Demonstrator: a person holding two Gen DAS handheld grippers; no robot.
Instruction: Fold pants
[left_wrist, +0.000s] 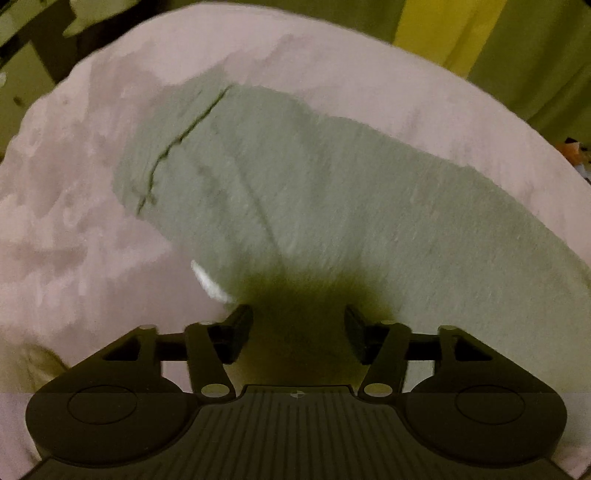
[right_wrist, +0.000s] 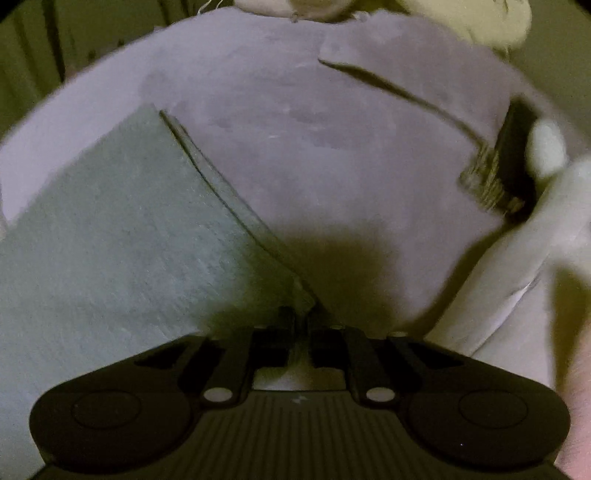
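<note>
Grey-green pants lie spread on a pale pink cloth surface. In the left wrist view my left gripper is open, its jaws wide apart, just above the pants near their edge. A white tag shows at that edge. In the right wrist view the pants fill the lower left, with a hemmed edge running diagonally. My right gripper is shut on the corner of that hem.
The pink cloth surface has a folded flap at the upper right. The other black gripper, held by a pale sleeve, is at the right. Yellow-green curtains hang behind.
</note>
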